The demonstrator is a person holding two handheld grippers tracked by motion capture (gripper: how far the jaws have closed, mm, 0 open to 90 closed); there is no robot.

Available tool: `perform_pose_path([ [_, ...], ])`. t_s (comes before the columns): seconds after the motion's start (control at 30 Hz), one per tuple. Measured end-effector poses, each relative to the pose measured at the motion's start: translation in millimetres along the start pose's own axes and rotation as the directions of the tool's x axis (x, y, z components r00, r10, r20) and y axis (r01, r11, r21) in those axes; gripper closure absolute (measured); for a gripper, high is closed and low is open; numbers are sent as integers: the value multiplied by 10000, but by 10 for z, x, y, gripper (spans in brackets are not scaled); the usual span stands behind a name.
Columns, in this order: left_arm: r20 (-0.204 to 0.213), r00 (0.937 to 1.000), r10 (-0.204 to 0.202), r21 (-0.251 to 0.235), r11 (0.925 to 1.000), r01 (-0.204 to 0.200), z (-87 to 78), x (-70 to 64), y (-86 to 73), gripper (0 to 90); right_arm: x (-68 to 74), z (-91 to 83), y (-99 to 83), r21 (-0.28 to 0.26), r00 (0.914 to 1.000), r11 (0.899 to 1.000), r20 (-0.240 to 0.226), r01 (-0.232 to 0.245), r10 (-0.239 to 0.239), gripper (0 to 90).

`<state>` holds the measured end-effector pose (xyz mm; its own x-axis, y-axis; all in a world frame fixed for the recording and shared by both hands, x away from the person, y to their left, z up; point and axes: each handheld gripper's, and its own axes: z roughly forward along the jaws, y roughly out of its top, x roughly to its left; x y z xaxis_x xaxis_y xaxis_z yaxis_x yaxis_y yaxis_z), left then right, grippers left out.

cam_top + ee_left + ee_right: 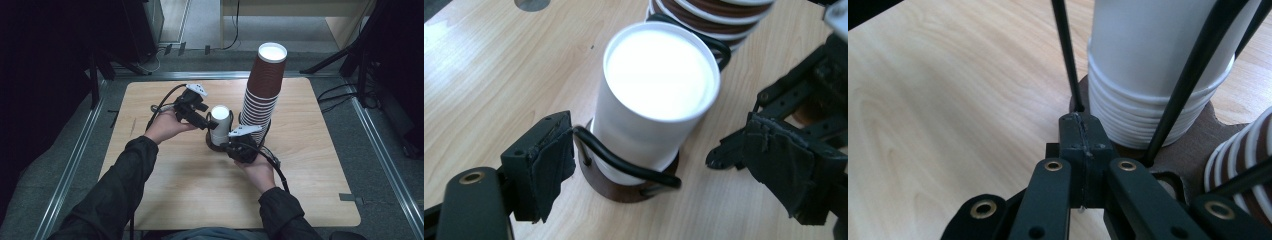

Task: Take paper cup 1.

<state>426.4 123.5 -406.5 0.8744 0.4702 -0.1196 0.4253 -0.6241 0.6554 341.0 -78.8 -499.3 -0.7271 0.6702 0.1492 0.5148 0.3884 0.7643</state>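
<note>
Left gripper view: jaws of left gripper point(659, 170) spread wide apart, white cup stack point(654, 105) upright between them, touching neither pad, seated in black wire holder point(624, 165) on brown base. Right gripper view: jaws of right gripper point(1082, 135) pressed together, tips against holder's base, just before white cups.

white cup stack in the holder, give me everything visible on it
The white cup stack looks like nested paper cups, upside down, flat bottom on top and rolled rims layered at the base. It stands upright on the brown holder base, ringed by a black wire loop, beside the brown cup stack. The left gripper straddles it, open, without touching.
</note>
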Motion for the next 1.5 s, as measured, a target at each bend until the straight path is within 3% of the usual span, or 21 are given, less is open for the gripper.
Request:
perform_pose_path([
  [0.2,-132,9998,160,94,9998,-158,85,9,76,150,-7,98,0,-305,9978,9982,408,-507,519,900],
  [0.47,-334,9987,397,-25,9992,-398,150,9,98,167,-11,186,-2,-386,9955,9974,694,-614,640,900],
  [0.53,-387,9980,503,-159,9986,-509,141,-7,103,231,-11,201,1,-451,9950,9967,700,-682,712,900],
  [0.77,-387,9976,566,-151,9982,-572,159,-29,121,241,-12,228,21,-477,9945,9966,778,-670,705,900],
  [0.93,-336,9970,692,-262,9972,-701,151,-41,117,335,0,241,17,-383,9949,9983,885,-445,478,900],
  [1.5,-685,9940,851,-291,9958,-872,107,-102,142,351,-10,245,22,-276,9957,9987,804,-429,450,900],
])
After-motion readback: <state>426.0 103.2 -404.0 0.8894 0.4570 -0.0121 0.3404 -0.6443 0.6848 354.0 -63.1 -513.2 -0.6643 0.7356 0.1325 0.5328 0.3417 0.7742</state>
